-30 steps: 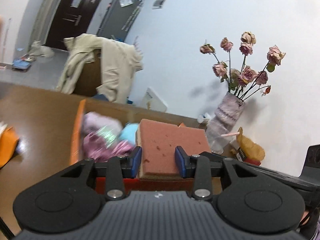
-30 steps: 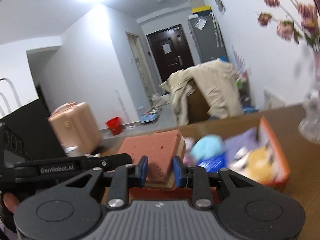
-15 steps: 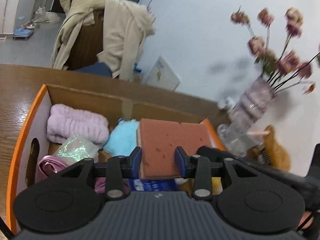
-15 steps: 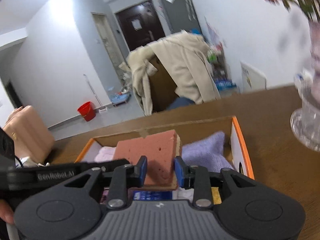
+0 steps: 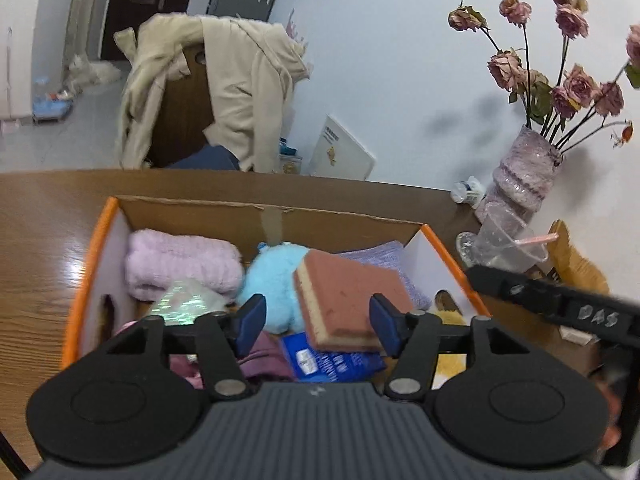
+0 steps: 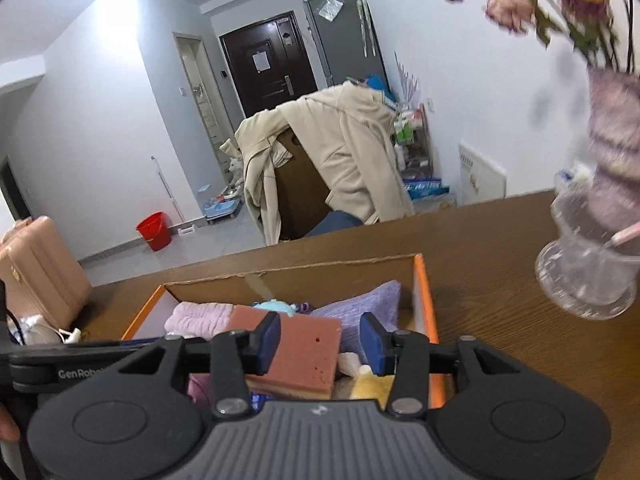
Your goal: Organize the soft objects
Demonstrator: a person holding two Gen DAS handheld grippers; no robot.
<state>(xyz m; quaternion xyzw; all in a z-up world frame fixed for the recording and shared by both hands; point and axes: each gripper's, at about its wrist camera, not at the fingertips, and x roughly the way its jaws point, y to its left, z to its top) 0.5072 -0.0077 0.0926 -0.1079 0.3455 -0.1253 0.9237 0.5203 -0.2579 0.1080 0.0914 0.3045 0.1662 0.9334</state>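
An orange-rimmed cardboard box (image 5: 96, 240) (image 6: 420, 280) on the wooden table holds soft items: a pink towel (image 5: 180, 260), a light-blue plush (image 5: 272, 276), a purple cloth (image 6: 360, 308), a blue packet (image 5: 328, 360). A brick-red sponge with a tan underside (image 5: 344, 300) (image 6: 296, 352) lies tilted on top of them. My left gripper (image 5: 318, 324) is open above the box, its pads apart on either side of the sponge. My right gripper (image 6: 320, 340) is open too, over the sponge without touching it.
A purple glass vase of dried roses (image 5: 520, 176) and a clear plastic cup (image 5: 504, 244) (image 6: 588, 264) stand on the table right of the box. A chair draped with a beige coat (image 5: 216, 92) stands behind the table. A pink suitcase (image 6: 36, 264) is at the left.
Both grippers have opened and let go of the sponge, which dropped onto the items in the box. The cameras have tipped down over the box.
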